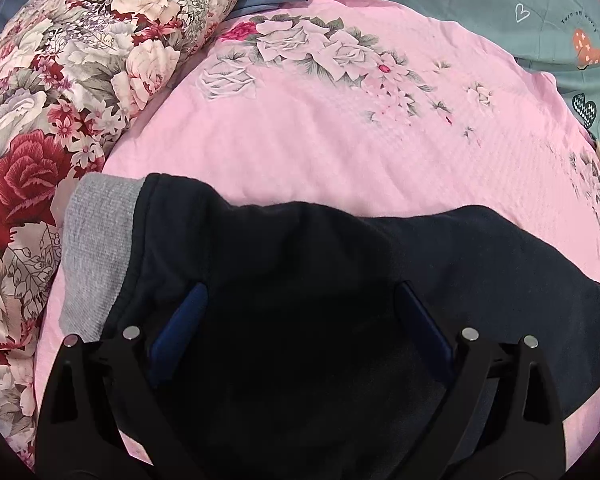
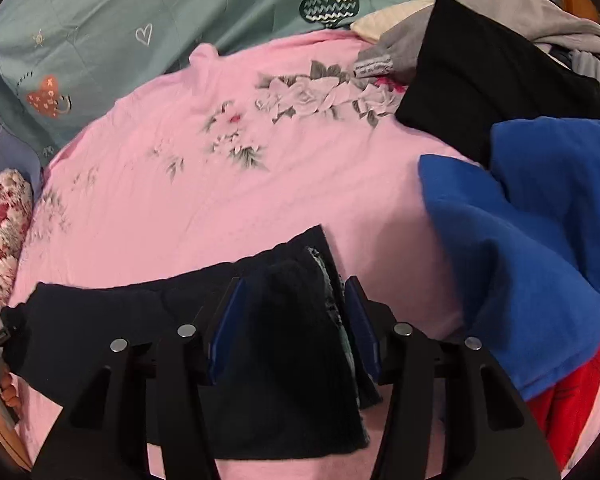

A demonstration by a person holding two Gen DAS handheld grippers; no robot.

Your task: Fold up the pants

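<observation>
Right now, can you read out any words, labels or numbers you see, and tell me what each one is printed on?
"Turn on worry", uncertain, small curved print on the green heart-patterned quilt.
Grey woven label on the grey garment at the clothes pile: striped marks, too blurred to read.
Dark navy pants: no text visible.

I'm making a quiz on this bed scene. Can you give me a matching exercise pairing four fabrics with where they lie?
Things:
1. dark navy pants
2. grey ribbed cuff
3. bright blue fleece garment
4. red-rose floral quilt

Places:
A. right side of the pink bedsheet, in the right wrist view
B. between both grippers' fingers
C. bunched along the sheet's left edge
D. at the pants' left end

Pairs: 1-B, 2-D, 3-A, 4-C
</observation>
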